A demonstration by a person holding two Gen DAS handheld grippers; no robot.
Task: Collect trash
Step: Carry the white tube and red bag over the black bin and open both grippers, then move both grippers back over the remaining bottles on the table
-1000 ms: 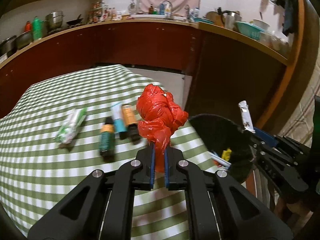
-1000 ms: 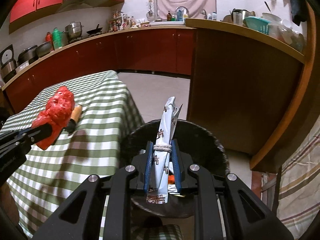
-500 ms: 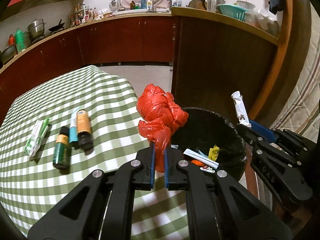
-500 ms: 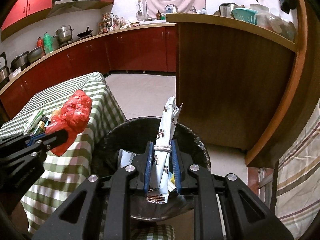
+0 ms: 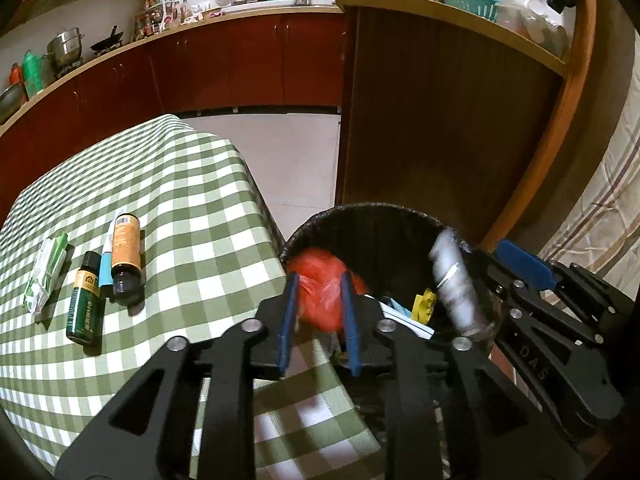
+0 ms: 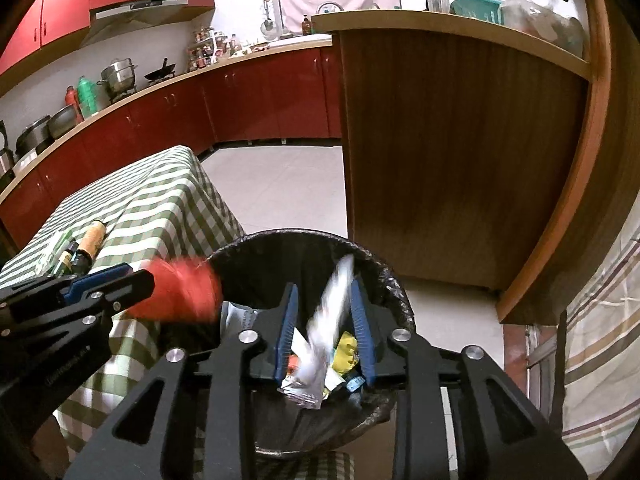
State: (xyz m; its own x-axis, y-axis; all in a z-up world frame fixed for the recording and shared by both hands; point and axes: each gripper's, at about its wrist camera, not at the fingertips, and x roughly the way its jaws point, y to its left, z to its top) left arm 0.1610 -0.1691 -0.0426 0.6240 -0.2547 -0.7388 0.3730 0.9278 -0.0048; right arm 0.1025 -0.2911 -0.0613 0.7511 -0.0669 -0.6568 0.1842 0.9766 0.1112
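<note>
Both tongs opening over the black bin (image 6: 384, 276), trash loose between the jaws

Left tongs (image 5: 318, 316) around one red bag (image 5: 320, 300); right tongs (image 6: 326, 330) around one silver wrapper (image 6: 326, 328), long axis steeply tilted, top up-right; four items lying on tabletop (image 5: 192, 216)

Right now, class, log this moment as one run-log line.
left gripper: opening, red bag dropping | right gripper: opening, silver wrapper dropping | target: black bin

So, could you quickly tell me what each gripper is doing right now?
Left gripper: jaws opening, red bag dropping between them into the bin.
Right gripper: jaws opening, silver wrapper falling free.
</note>
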